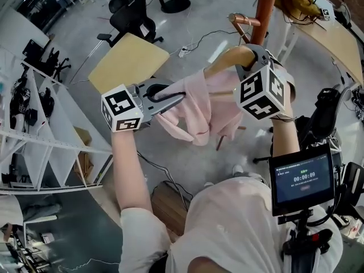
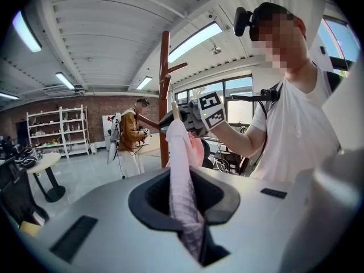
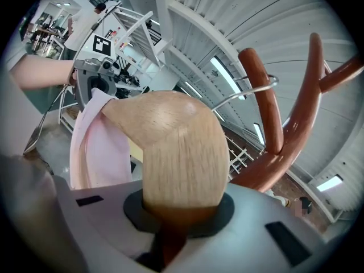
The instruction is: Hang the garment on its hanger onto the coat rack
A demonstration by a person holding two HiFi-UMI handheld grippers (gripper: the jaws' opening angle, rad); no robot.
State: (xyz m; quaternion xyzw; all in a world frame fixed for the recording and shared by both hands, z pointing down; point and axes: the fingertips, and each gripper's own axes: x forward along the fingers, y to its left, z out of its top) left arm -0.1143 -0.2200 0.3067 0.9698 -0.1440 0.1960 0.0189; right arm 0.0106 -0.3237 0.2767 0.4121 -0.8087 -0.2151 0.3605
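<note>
Pinching the pink garment [image 1: 196, 111] with the left gripper [image 1: 175, 99], jaws narrow on the fabric — clamping the wooden hanger [image 1: 226, 60] in the right gripper [image 1: 248, 58], raised close beside the coat rack [image 1: 263, 10].

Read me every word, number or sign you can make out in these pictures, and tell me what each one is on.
"00:00:09": on the small screen mounted in front of the person.
The other lines on that screen are too small to read.
The marker cubes carry black-and-white square patterns only, no letters.
The pink garment and the wooden hanger show no print.
</note>
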